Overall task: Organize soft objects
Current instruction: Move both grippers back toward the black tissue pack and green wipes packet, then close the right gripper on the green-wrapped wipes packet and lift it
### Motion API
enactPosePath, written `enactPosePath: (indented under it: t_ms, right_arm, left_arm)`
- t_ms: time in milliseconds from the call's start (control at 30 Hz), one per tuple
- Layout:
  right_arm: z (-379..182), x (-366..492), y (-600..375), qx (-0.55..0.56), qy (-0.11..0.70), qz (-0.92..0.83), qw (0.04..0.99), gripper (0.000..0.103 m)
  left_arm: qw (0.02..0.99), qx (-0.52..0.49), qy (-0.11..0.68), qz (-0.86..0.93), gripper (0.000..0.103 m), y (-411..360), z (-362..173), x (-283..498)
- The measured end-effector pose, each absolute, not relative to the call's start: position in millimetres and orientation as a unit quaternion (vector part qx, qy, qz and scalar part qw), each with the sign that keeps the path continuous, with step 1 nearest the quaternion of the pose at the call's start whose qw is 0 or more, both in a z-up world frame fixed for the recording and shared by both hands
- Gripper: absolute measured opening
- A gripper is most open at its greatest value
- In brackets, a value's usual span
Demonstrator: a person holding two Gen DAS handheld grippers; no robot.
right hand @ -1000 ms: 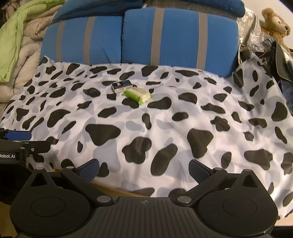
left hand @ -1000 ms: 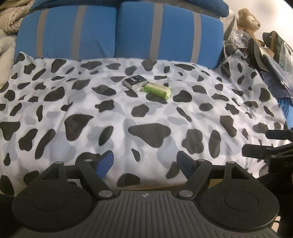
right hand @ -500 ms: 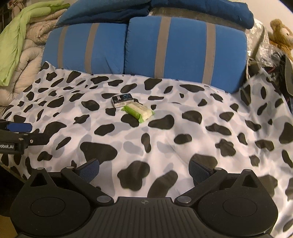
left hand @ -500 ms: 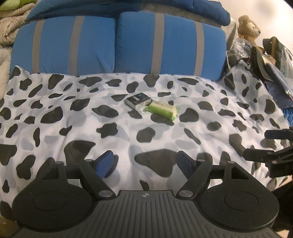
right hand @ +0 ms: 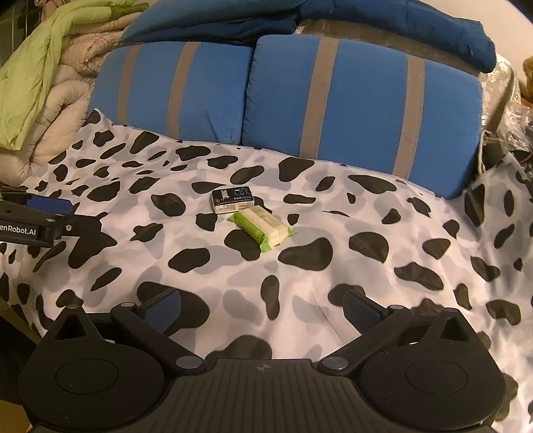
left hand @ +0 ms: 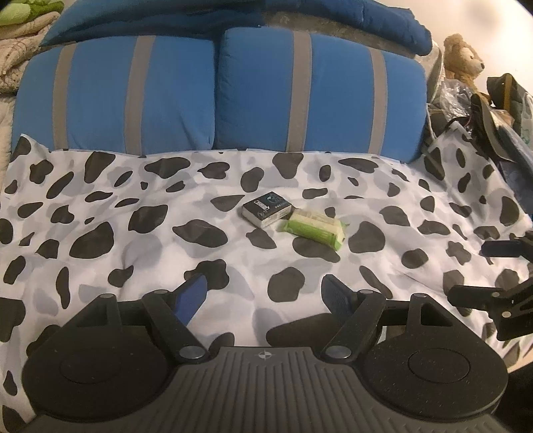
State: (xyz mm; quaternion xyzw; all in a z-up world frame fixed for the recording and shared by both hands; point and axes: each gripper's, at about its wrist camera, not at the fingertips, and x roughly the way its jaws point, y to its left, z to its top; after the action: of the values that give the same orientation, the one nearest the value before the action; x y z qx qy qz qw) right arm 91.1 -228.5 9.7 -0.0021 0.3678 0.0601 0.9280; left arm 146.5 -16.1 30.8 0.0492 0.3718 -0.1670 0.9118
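Observation:
A cow-print sheet (left hand: 133,213) (right hand: 366,213) covers the bed. Two blue pillows with grey stripes stand side by side at its far edge, one on the left (left hand: 113,96) (right hand: 173,90) and one on the right (left hand: 319,90) (right hand: 363,106). A dark tissue pack (left hand: 266,209) (right hand: 233,199) and a green tissue pack (left hand: 314,228) (right hand: 263,228) lie touching mid-sheet. My left gripper (left hand: 263,293) is open and empty over the near sheet; it also shows at the left edge of the right wrist view (right hand: 36,213). My right gripper (right hand: 261,308) is open and empty; it also shows at the right edge of the left wrist view (left hand: 493,269).
A dark blue quilt (right hand: 366,16) lies behind the pillows. Beige and green bedding (right hand: 36,83) is piled at the far left. A teddy bear (left hand: 463,63) and a heap of bags and dark items (left hand: 499,110) sit at the far right.
Both grippers have moved forward over the sheet toward the tissue packs and pillows, which now sit lower and larger in view. Both stay open.

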Motion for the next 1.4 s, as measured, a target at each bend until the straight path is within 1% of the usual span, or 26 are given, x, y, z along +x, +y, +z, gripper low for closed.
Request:
enactPosePath:
  t_ms: [533,800,1033,1300,1400]
  right_arm:
    - [-15,158,-220,-0.04,0.371,0.109,0.921,0.103]
    - [-37,198,-220,-0.045,0.379,0.123,0.916,0.103]
    - [-57,231,-211,-0.068,0.383,0.134,0.911,0.103]
    - [-85,268,-206,-0.081,0.386,0.143,0.908,0.102]
    - [-94,280,-206,-0.08,0.389,0.143,0.906,0.097]
  left_arm:
    - [0.908,0.064,0.371,-0.185,0.075,-30,23,197]
    - [0.909,0.069,0.37,-0.181,0.075,-31,20,216]
    - [0.895,0.027,0.41,-0.176,0.075,-33,16,230]
    - [0.892,0.03,0.414,-0.179,0.075,-37,19,232]
    - [0.892,0.022,0.416,-0.176,0.075,-34,21,235]
